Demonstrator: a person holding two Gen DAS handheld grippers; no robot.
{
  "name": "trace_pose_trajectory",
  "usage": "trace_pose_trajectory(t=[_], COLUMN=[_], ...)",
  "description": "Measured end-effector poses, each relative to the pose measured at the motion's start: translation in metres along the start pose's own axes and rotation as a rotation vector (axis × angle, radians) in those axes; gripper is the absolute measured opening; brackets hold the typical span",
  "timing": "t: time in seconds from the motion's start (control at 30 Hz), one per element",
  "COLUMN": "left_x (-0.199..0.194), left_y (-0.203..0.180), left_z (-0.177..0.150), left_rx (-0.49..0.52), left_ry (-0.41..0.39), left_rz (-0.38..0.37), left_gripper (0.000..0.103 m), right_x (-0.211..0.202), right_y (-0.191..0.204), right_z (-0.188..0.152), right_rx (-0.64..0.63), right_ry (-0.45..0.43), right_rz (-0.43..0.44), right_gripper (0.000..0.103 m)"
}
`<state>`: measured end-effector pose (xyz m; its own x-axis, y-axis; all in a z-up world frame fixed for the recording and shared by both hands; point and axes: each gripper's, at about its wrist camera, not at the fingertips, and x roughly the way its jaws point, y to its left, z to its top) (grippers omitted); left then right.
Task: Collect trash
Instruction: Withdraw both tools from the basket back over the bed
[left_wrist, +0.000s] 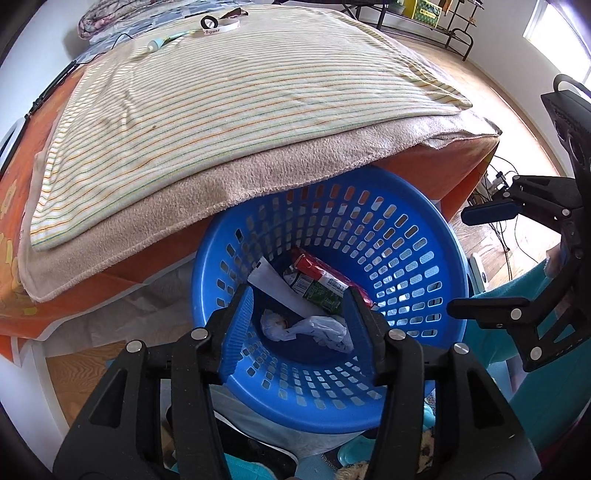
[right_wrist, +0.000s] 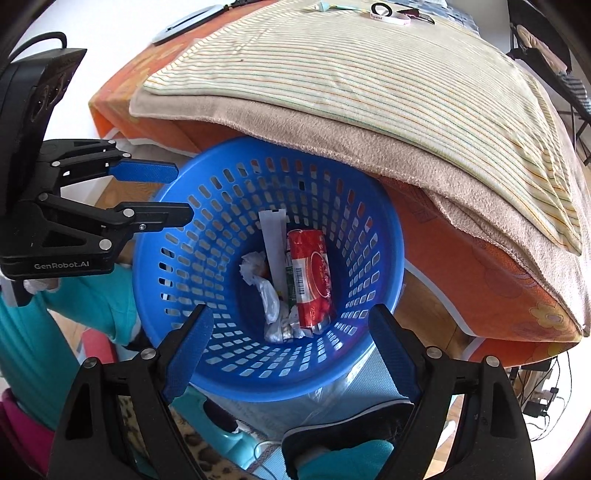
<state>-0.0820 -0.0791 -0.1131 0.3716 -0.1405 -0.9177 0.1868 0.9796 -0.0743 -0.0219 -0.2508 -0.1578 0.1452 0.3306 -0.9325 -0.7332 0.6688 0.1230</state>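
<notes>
Trash sits in the bottom of the blue basket (right_wrist: 388, 236): crumpled white tissue and plastic (right_wrist: 271, 295), red wrapper pack (right_wrist: 312, 277), white paper strip (right_wrist: 273, 243), green-labelled pack (left_wrist: 317, 291) tucked beside the red one. Basket stands on the floor, its far rim tucked under the overhang of the bed (right_wrist: 461, 258).

Near: left tool (left_wrist: 299, 325) hovers over the basket mouth, jaws spread, nothing between them. Right tool (right_wrist: 291, 354) same, released and empty, over the near rim.

Step, as I read it: drop-off done or between items, both tools free.

Farther out: tan blanket (left_wrist: 184, 206) and striped towel (left_wrist: 229, 96) cover the bed. At the far edge, a small tube (left_wrist: 157, 43) and a white band (left_wrist: 221, 26); can't tell if either counts as trash.

Next move calls for lifting clear of the basket rim, then scanning the bed top and floor for remaining litter.
</notes>
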Motion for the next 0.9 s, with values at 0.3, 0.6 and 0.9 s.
trace_pose_trajectory(t=[0.3, 0.6, 0.9], left_x=[-0.008, -0.03, -0.049], left_y=[0.01, 0.031, 0.064], left_z=[0.009, 0.042, 0.101], left_rx=[-0.023, -0.069, -0.042], left_ry=[-0.019, -0.078, -0.163], left_rz=[0.0, -0.007, 0.059], left_gripper=[0.052, 0.053, 0.052], right_x=[-0.015, -0.037, -0.054], right_y=[-0.004, -0.021, -0.043], right_z=[0.005, 0.02, 0.064], right_rx=[0.024, 0.091, 0.105], right_ry=[-0.027, -0.089, -0.114], right_rz=[-0.069, -0.055, -0.162], right_gripper=[0.086, 0.086, 0.086])
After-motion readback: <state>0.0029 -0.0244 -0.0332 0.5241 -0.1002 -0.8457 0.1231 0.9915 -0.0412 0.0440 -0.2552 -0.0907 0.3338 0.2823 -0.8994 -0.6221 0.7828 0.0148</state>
